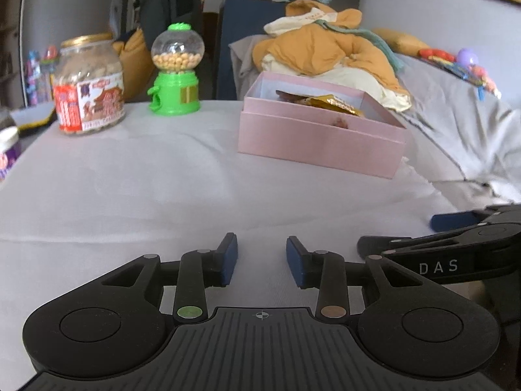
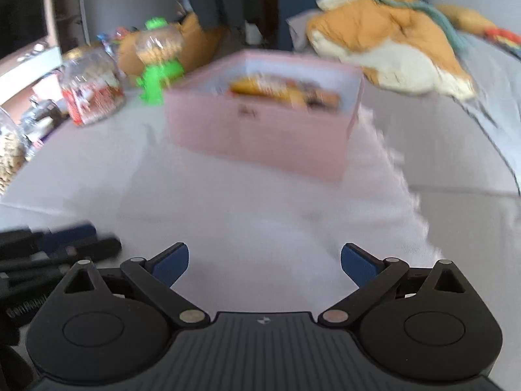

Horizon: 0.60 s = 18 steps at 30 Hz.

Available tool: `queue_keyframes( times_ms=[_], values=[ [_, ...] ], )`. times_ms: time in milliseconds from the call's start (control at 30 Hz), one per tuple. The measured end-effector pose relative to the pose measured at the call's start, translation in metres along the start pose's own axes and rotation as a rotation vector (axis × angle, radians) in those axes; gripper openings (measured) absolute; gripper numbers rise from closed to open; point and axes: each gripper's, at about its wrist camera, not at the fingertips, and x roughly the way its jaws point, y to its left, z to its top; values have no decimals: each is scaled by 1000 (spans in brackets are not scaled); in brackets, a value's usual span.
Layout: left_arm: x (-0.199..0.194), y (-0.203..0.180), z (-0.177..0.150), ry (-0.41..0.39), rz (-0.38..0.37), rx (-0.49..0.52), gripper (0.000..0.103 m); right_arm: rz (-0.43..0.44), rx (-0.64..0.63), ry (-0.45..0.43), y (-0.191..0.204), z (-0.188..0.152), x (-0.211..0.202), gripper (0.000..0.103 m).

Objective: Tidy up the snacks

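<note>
My table (image 1: 162, 195) wears a pale, faintly creased cloth (image 1: 293, 202); on it stands a pink box (image 1: 320, 137), lid off, toward the far right; at the far edge a green gumball dispenser (image 1: 174, 75) stands upright, well left of the box; just left of that sits a clear jar (image 1: 88, 84) with a gold lid and red label; another jar (image 1: 8, 150) shows at the left edge, cut off.
</note>
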Motion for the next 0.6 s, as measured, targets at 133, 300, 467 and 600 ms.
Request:
queue_keyframes(
  times_ms=[133,300,467,600],
  values=[
    [1,4,0,-4,-11,-19,39,-28,1,-8,2,-2,3,103],
    [1,6,0,-8,-25,-39,39,-26,-8,-63,1,-12,2,103],
    [2,-4,0,-1,15,17,39,-29,1,-99,1,-14,3,103],
    [4,-12,0,5,58,73,38,-27,3,-99,0,-14,3,103]
  ],
)
